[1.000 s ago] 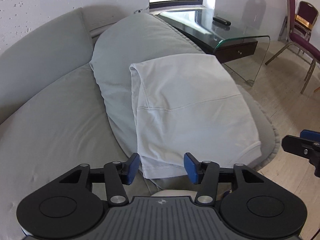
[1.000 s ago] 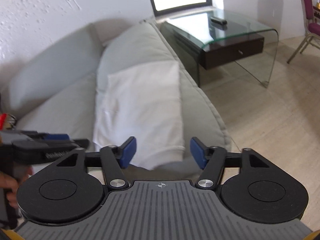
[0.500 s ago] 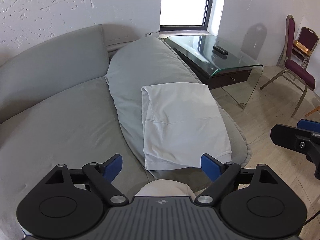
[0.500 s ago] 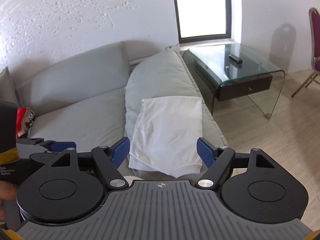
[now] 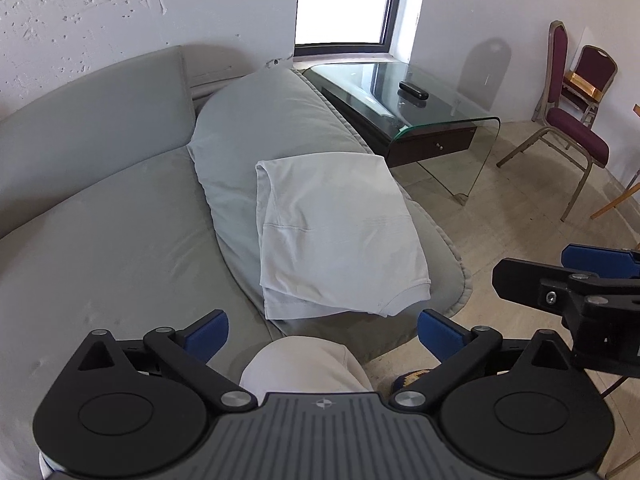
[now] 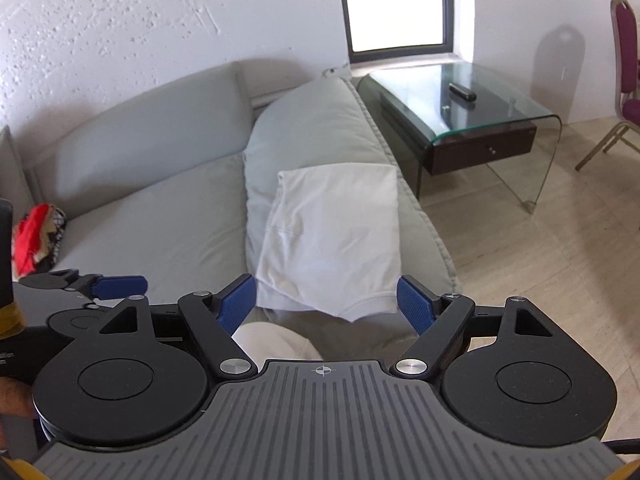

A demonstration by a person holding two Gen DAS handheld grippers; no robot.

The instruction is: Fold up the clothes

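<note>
On the far left of the sofa (image 6: 152, 224) lies a red cloth (image 6: 34, 236). The left gripper (image 5: 322, 334) has its jaws wide apart and holds nothing. The folded white shirt (image 5: 336, 232) lies on the grey cushion (image 5: 288, 120). The right gripper (image 6: 326, 304) is also spread and empty. A glass table (image 6: 480, 108) stands at the right.

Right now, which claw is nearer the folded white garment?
Hard to call; both claws hang open, short of the folded white garment: left claw off its near-left hem, right claw off its near-right.

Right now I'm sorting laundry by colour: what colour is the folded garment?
White folded garment; left wrist view shows it best.
</note>
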